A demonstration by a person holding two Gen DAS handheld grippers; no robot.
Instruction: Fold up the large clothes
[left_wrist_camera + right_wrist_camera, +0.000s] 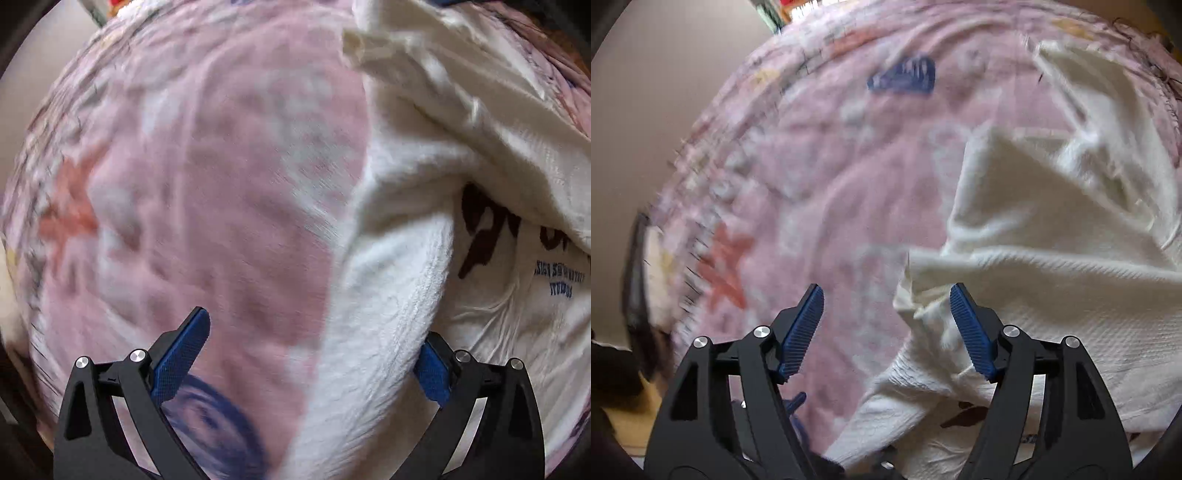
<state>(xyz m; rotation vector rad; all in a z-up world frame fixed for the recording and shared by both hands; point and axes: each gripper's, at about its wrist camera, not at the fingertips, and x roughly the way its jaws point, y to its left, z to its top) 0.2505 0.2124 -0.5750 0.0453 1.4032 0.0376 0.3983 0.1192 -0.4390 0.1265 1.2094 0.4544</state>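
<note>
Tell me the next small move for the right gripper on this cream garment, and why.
Probably lower the right gripper onto the loose cream flap lying just ahead and close on it. Its fingers stand apart with nothing pinched, and the cream garment lies rumpled on the pink patterned blanket, so that edge looks like the nearest handhold.

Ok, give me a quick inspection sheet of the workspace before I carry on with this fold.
Surface: pink patterned blanket with blue and red prints, covering the work area.
Job's things: cream-white garment, crumpled, with folds piled up; dark lettering shows on one panel.
Clutter: nothing seen on the blanket apart from the garment.
Grippers: left gripper has open jaws, hovering over the garment's edge. Right gripper has open jaws with a garment fold lying between them, pads not pressing it.
Cables: nothing seen.
Surroundings: plain beige wall beyond the blanket; the rest is too blurred to tell.
</note>
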